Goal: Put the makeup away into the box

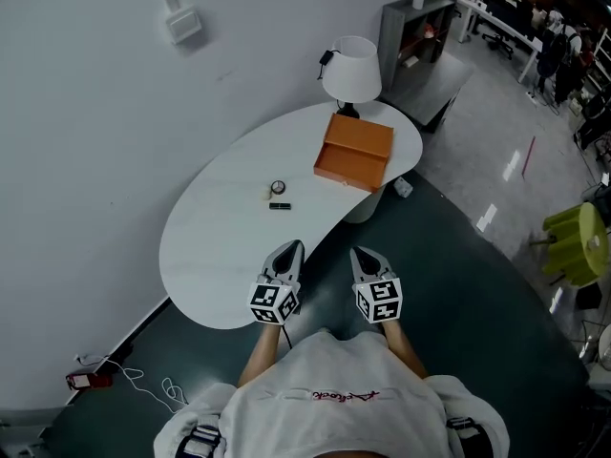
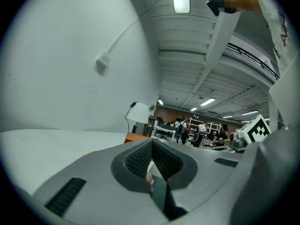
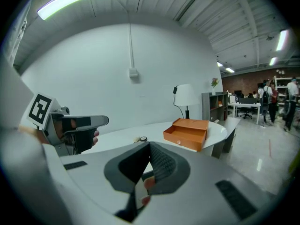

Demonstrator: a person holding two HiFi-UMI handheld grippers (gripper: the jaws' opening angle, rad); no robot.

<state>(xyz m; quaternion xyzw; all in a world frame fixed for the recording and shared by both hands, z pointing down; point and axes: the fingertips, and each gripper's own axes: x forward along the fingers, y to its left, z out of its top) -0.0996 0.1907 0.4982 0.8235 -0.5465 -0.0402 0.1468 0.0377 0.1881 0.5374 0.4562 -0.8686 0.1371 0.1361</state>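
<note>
Nearest the person, well short of the orange box (image 1: 354, 151), the left gripper (image 1: 292, 248) and the right gripper (image 1: 365, 253) were held side by side and apart from each other. The left one reached over the near edge of the white table (image 1: 220, 227), and the right one hung over the dark floor (image 1: 458, 294) just off that edge. Each gripper's fingers were pressed together with nothing between them. Farther on, to the near left of the box and apart from it, the makeup lay on the table: a small dark tube (image 1: 279, 205) and, just beyond it, a small round piece (image 1: 278, 188). The box itself sat open towards the table's far end. Just behind the box stood a white-shaded lamp (image 1: 351, 70), and beyond that a grey shelf unit (image 1: 415, 36).
</note>
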